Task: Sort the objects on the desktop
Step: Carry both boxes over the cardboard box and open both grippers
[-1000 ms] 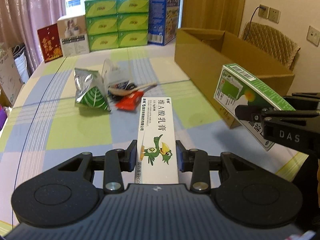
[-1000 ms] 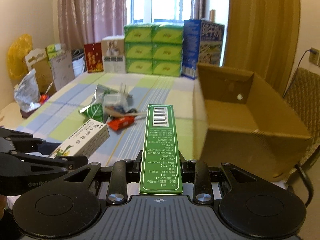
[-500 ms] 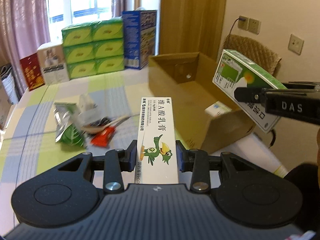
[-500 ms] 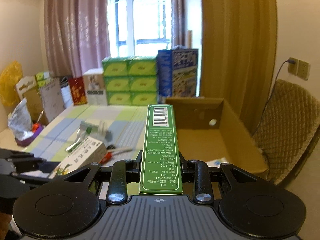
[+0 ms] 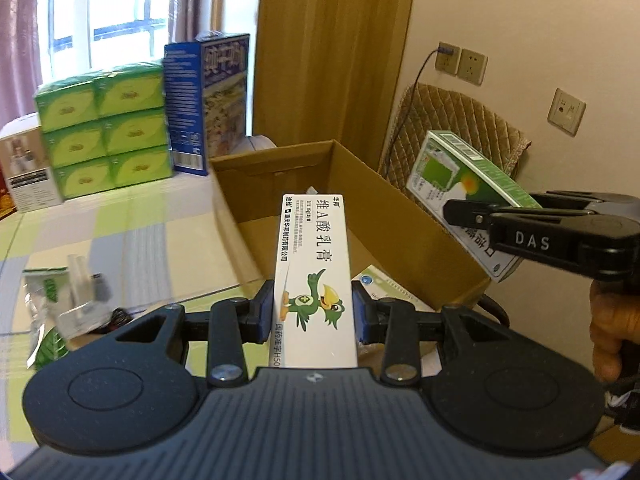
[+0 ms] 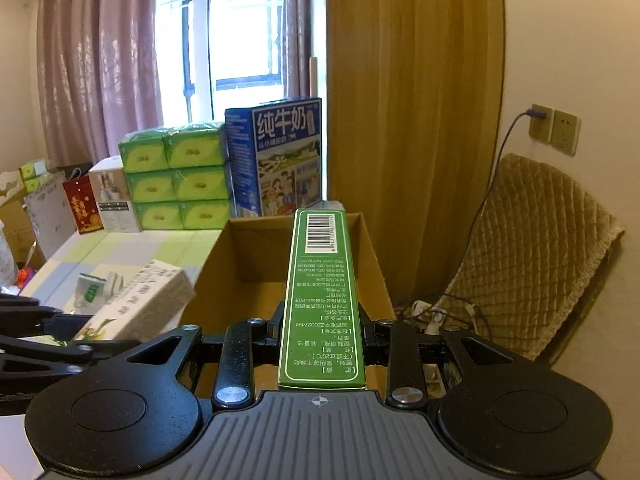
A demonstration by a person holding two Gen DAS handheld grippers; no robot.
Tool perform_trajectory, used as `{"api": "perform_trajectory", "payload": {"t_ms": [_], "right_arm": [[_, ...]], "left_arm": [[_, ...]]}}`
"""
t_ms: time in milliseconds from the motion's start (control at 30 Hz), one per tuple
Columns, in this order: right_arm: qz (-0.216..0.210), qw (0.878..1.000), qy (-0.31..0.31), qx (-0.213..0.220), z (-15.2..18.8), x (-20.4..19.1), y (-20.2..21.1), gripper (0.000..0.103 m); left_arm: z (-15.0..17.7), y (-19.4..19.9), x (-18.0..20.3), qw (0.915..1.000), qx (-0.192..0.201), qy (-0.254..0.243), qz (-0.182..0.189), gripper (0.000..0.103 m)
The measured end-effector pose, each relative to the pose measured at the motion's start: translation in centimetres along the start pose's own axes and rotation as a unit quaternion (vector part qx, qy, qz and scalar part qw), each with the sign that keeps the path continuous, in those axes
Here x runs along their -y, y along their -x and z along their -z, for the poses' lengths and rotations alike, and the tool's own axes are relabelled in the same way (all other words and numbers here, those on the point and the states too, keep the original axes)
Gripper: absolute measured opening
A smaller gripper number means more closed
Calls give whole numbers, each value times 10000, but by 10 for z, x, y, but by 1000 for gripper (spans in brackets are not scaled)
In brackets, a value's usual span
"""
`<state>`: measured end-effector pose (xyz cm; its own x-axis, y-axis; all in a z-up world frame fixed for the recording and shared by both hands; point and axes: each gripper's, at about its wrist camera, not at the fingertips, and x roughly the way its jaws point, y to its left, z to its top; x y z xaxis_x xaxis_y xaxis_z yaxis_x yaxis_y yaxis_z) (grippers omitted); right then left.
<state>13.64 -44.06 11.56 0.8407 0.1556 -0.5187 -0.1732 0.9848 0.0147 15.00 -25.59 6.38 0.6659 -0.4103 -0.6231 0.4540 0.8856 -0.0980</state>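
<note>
Both hands were at the carrying step of the sort, each with a medicine carton lifted off the desk (image 5: 132, 236) and brought to the open cardboard box (image 5: 404, 232) standing at its edge. The left tongs (image 5: 313, 311) were clamped on the sides of a white ointment box (image 5: 314, 264), which stuck out forward along the fingers, level, its far end over the box's open interior. The right tongs (image 6: 321, 330) were closed in the same way on a green carton (image 6: 320, 300), barcode end pointing away, hovering above the near wall of the cardboard box; in the left view that same carton (image 5: 452, 184) hung tilted over the box's right wall. At least one pale packet (image 5: 384, 284) already lay on the box floor. Loose bags and small items (image 5: 76, 296) remained on the desk to the left, so by my reading the sorting was only partly done. The next move probably called for lowering each carton inside the walls, then spreading the tongs to drop it, one hand at a time so the two cartons would not knock together.
</note>
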Motion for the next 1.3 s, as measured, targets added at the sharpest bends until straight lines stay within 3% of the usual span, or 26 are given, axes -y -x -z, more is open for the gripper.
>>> {"api": "perform_trajectory", "payload": {"t_ms": [300,700,1300], "right_arm": [[-68,9997,-136,-176,-8,21,-45,27],[-55,9982,-290,-526,12,32,-79,27],[-274,9976,-325,-548,13,14,-90,28]], "left_arm": [[-20,-49,7,9998,-181,34,100,33],[-9,-89,3,9989,-424,68,189,33],[-7,-38,-29,9998,-25,210,-15,40]]}}
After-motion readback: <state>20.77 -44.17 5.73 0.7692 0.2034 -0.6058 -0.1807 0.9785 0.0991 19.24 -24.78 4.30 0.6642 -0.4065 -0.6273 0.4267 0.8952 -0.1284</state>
